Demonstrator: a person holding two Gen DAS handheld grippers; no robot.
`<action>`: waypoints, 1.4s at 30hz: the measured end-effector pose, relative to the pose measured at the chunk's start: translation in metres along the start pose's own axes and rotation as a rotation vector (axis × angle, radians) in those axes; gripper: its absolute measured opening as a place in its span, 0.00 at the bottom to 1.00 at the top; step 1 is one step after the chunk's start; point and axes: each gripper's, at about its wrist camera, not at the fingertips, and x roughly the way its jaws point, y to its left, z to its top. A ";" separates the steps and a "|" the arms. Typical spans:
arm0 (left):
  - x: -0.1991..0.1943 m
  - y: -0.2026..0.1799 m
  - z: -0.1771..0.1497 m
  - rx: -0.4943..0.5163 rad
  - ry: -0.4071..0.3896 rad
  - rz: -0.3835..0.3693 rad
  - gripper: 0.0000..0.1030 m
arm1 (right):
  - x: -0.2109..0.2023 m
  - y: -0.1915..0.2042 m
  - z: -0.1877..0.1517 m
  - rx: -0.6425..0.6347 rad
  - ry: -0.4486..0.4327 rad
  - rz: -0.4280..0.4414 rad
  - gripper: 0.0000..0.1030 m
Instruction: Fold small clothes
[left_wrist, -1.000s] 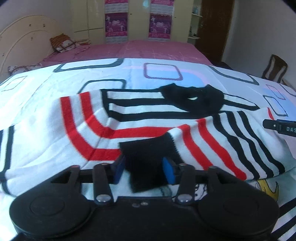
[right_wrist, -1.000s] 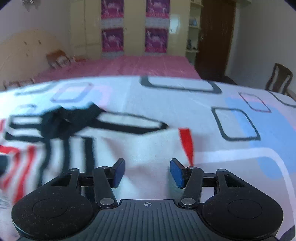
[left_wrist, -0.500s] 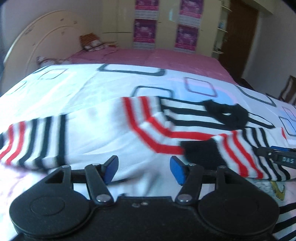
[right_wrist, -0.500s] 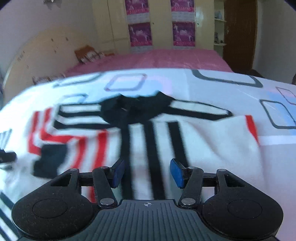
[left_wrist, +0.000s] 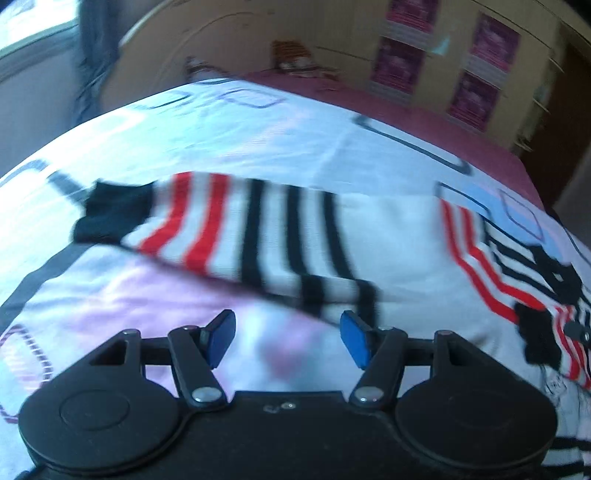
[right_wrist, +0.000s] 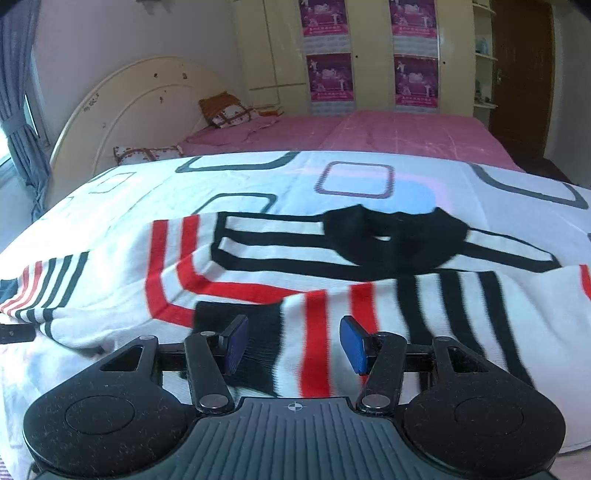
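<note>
One sleeve of the striped sweater now lies folded across the body, its black cuff resting on the near part of the front, just beyond the right gripper. A second ago the left gripper was clamped on that cuff; since then it has let go and swung away to the left, and it now hovers with its blue pads wide apart and nothing between them, low over the patterned bedsheet. Ahead of it stretches the other sleeve, spread flat and running left to its own black cuff; the view is motion-blurred, so how near the pads are to the cloth cannot be judged. The right gripper has meanwhile moved from the sweater's right edge to its near middle, and its jaws stand open too, poised above the folded cuff and the red stripes beside it without pinching them. The garment sits mid-sheet with its black collar on the far side. By my reading, the first sleeve fold is done and the second sleeve is next; its far-left cuff looks the natural place to grip.
</note>
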 end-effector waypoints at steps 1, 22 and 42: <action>0.000 0.009 0.001 -0.023 0.001 0.006 0.61 | 0.002 0.003 0.000 -0.001 0.001 -0.002 0.53; 0.024 0.113 0.035 -0.461 -0.046 -0.125 0.70 | 0.036 0.020 -0.015 -0.055 0.068 -0.060 0.53; 0.007 0.074 0.060 -0.294 -0.223 -0.203 0.06 | 0.038 0.027 -0.020 -0.068 0.032 -0.099 0.55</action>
